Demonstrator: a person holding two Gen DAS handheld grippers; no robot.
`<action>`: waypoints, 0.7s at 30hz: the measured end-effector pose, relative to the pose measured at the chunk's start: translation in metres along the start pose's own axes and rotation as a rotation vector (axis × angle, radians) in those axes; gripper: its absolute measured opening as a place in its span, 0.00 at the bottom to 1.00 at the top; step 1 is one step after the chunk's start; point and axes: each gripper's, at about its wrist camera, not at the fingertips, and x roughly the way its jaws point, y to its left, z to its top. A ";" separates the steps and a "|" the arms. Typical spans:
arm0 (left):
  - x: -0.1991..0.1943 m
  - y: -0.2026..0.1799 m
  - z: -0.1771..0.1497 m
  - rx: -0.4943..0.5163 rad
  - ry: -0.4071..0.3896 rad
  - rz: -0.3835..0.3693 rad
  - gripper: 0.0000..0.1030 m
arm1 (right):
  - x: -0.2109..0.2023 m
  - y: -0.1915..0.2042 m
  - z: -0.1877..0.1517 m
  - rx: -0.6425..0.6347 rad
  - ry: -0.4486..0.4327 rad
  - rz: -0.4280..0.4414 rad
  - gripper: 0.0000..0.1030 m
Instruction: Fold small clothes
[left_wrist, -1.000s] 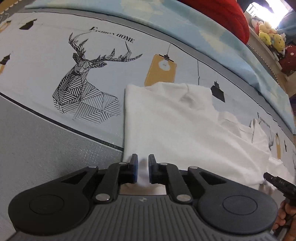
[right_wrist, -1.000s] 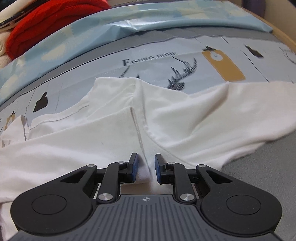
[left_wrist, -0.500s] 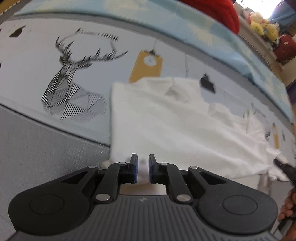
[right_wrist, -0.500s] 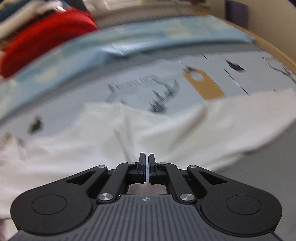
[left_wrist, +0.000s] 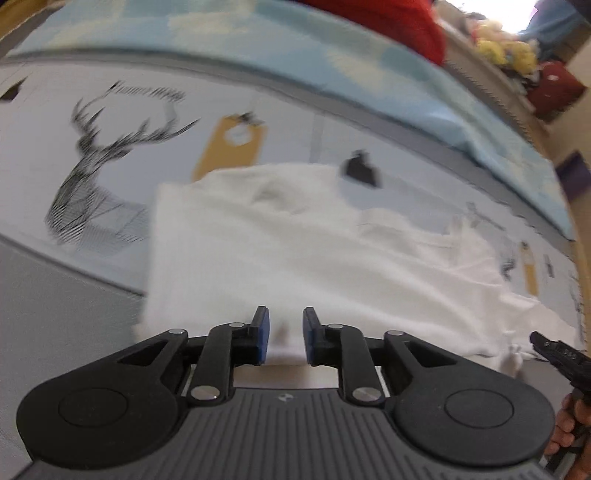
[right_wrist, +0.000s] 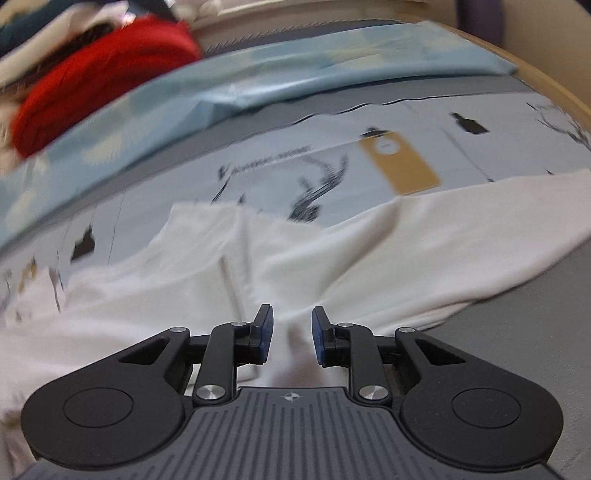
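Observation:
A white garment (left_wrist: 295, 258) lies spread on a printed bed sheet, its near hem toward me. My left gripper (left_wrist: 285, 338) stands open over that near hem, with white cloth between the blue pads. In the right wrist view the same garment (right_wrist: 332, 266) lies wrinkled, with a seam running toward the fingers. My right gripper (right_wrist: 289, 338) is open over its near edge, with cloth between the pads. The right gripper's tip and the hand holding it show at the left wrist view's right edge (left_wrist: 557, 354).
The bed sheet (left_wrist: 92, 155) has a deer print and a yellow tag print (left_wrist: 232, 147). A light blue blanket (right_wrist: 258, 85) and a red cloth (right_wrist: 96, 74) lie at the far side. Grey sheet (left_wrist: 55, 295) lies to the near left. Plush toys (left_wrist: 506, 55) sit far right.
Both grippers have opened wider; the right one was shut on the cloth half a second ago. Both views have shifted and blurred with motion.

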 end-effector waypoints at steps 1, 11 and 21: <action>-0.005 -0.011 0.000 0.014 -0.016 -0.013 0.24 | -0.005 -0.009 0.001 0.014 -0.013 -0.004 0.23; -0.020 -0.110 -0.029 0.216 -0.055 -0.107 0.26 | -0.040 -0.161 0.012 0.193 -0.176 -0.113 0.13; 0.009 -0.119 -0.034 0.228 -0.017 -0.075 0.27 | -0.024 -0.308 0.012 0.620 -0.340 -0.109 0.21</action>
